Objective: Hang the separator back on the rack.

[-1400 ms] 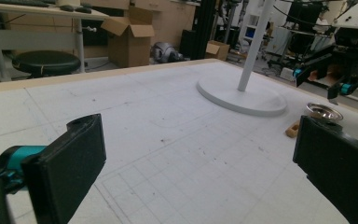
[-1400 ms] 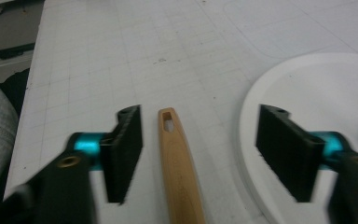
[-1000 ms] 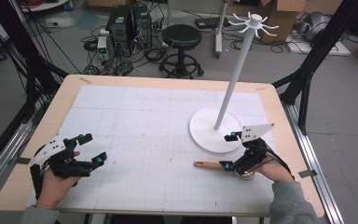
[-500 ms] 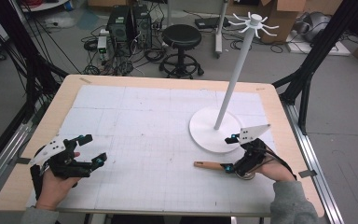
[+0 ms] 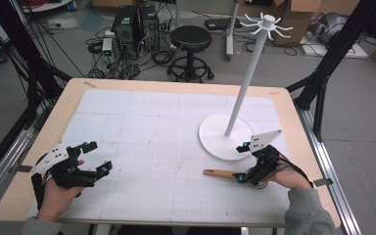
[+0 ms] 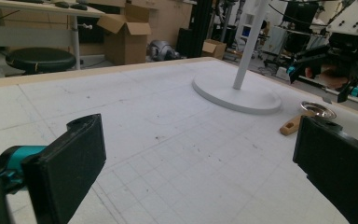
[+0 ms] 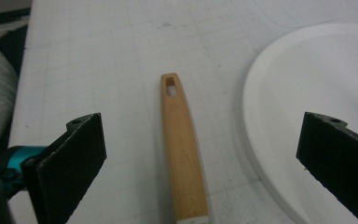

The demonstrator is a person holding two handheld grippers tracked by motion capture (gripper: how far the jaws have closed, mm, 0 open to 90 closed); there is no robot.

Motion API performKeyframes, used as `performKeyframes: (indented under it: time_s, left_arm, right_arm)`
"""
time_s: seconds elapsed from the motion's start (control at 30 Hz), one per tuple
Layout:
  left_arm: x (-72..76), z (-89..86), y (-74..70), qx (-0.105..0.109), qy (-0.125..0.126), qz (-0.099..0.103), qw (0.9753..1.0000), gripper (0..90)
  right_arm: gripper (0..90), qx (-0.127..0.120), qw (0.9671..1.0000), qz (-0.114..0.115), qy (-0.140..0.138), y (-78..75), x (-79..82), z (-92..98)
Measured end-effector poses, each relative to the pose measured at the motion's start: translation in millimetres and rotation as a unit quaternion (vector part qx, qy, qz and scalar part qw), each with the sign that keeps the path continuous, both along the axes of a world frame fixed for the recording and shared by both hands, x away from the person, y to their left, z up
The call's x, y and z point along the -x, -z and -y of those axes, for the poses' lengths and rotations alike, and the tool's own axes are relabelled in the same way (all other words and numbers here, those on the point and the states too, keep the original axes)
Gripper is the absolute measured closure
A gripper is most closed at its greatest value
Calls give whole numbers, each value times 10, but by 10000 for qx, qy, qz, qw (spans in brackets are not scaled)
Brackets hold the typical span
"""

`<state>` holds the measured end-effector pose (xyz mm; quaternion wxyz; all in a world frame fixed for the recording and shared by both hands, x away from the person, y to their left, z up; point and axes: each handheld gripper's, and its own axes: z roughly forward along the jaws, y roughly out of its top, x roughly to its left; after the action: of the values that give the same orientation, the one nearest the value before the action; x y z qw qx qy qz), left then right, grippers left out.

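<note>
One wooden handle lies flat on the white gridded mat, right between the two wide-open jaws of the right gripper. Seen from the right gripper view, the handle points straight ahead, so its long side runs the same way as the jaws — its end with the small slot is the far end. In the left gripper view a shiny metal bowl shows at the handle's other end, so it looks like a little strainer or ladle; I cannot tell which. The right gripper is much nearer, touching nothing yet. The left gripper rests well apart on the other side of the table, jaws open wide and empty. The round white base of the hook stand sits just beside the handle — the far jaw hangs over it, so it could bump there.
</note>
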<state>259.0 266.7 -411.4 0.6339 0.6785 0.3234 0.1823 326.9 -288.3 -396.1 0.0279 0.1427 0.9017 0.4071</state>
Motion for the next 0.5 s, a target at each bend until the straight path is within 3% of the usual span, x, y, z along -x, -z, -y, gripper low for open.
performKeyframes:
  time_s: [0.1, 0.23, 0.5]
  left_arm:
    - [13, -16, 9, -11, 7, -15, 10000, 29]
    - [20, -45, 14, 4, -56, -25, 10000, 29]
    - [31, -14, 8, -32, -22, -30, 10000, 29]
  right_arm:
    - [5, -14, 9999, -86, -100, 15, -15, -12]
    - [5, 274, 9990, -201, -279, 87, -35, -48]
    - [12, 376, 9986, -154, -335, 72, -28, -35]
